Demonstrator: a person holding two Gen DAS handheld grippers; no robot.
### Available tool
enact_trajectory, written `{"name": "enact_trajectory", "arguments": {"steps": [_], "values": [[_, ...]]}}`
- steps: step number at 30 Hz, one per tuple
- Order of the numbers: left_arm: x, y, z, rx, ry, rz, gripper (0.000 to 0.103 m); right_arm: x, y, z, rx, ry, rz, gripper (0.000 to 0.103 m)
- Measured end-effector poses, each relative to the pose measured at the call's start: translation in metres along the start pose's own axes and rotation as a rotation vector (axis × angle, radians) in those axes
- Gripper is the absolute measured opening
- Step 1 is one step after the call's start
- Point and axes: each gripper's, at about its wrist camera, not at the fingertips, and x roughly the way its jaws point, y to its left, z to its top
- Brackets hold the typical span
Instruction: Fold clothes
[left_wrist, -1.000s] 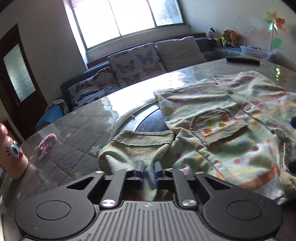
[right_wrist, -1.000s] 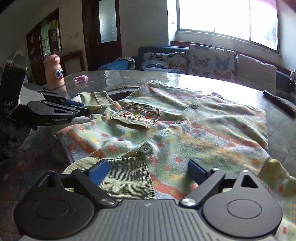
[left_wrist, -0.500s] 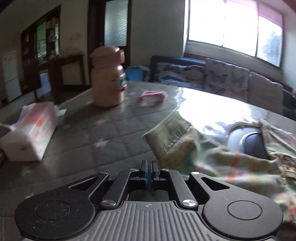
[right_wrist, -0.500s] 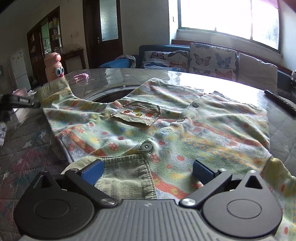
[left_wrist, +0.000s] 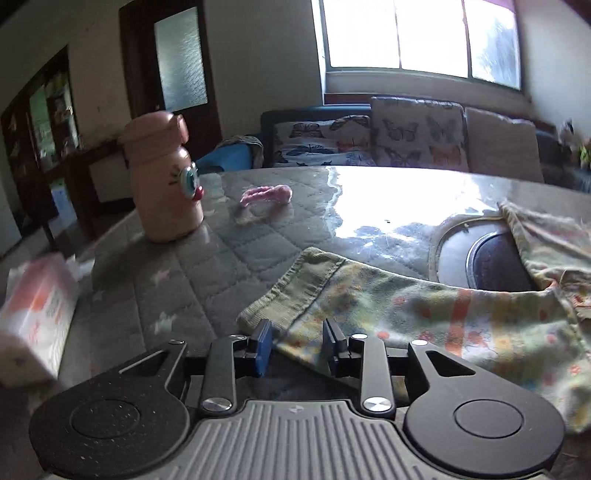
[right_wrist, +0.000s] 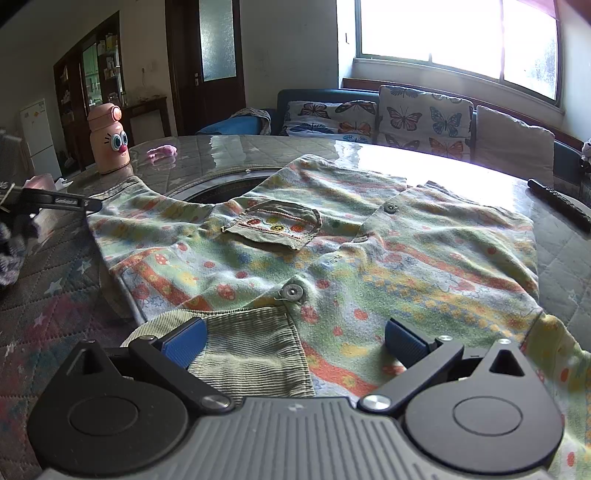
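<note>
A green, patterned child's shirt (right_wrist: 332, 251) with a corduroy pocket (right_wrist: 275, 229) lies spread face up on the quilted table (right_wrist: 55, 295). Its sleeve (left_wrist: 369, 295) stretches out flat to the left and ends in a ribbed cuff (left_wrist: 295, 288). My left gripper (left_wrist: 297, 341) is at that cuff with its jaws opening; the sleeve's edge lies between the blue pads (left_wrist: 264, 341), which do not press on it. From the right wrist view, the left gripper (right_wrist: 88, 203) shows at the cuff's tip. My right gripper (right_wrist: 295, 339) stands wide open over the corduroy collar (right_wrist: 251, 343).
A pink cartoon bottle (left_wrist: 162, 184) and a small pink item (left_wrist: 266, 194) stand at the table's far left. A tissue pack (left_wrist: 37, 314) lies near the left edge. A black remote (right_wrist: 557, 203) lies far right. A dark round inset (left_wrist: 495, 266) sits under the shirt's top.
My left gripper swung left and pulled the folded-in sleeve out straight, then its shut jaws parted and the cuff now lies on the table. The right gripper has not moved.
</note>
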Motion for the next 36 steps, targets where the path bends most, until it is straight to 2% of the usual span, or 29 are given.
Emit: {"name": "enact_trajectory", "arguments": {"steps": [9, 12, 19, 21, 24, 25, 27, 29, 33, 36], "values": [[0.047, -0.016, 0.027, 0.194, -0.036, 0.091, 0.035, 0.0, 0.0, -0.001, 0.001, 0.0, 0.001, 0.103], [0.057, -0.018, 0.031, 0.213, -0.031, 0.127, 0.035, 0.0, -0.001, -0.001, 0.001, 0.0, 0.002, 0.103], [0.051, -0.017, 0.033, 0.177, -0.016, 0.125, 0.038, -0.001, 0.0, -0.001, -0.002, 0.003, 0.0, 0.103], [0.037, -0.024, 0.036, 0.173, -0.036, 0.106, 0.05, -0.001, 0.0, -0.001, -0.003, 0.001, 0.0, 0.103], [0.01, -0.039, 0.039, 0.183, -0.085, 0.062, 0.06, -0.007, -0.001, -0.001, 0.018, 0.0, 0.004, 0.103], [0.001, -0.046, 0.039, 0.189, -0.102, 0.038, 0.062, -0.013, -0.003, -0.002, 0.03, -0.008, 0.011, 0.103], [-0.018, -0.059, 0.04, 0.199, -0.135, -0.009, 0.073, -0.026, -0.006, -0.003, 0.054, -0.023, 0.024, 0.103], [-0.035, -0.073, 0.04, 0.208, -0.161, -0.062, 0.077, -0.038, -0.012, -0.005, 0.071, -0.042, 0.017, 0.103], [-0.056, -0.113, 0.04, 0.247, -0.181, -0.189, 0.087, -0.069, -0.046, -0.018, 0.145, -0.077, -0.081, 0.103], [-0.07, -0.145, 0.037, 0.294, -0.192, -0.294, 0.089, -0.087, -0.078, -0.028, 0.215, -0.082, -0.172, 0.103]]}}
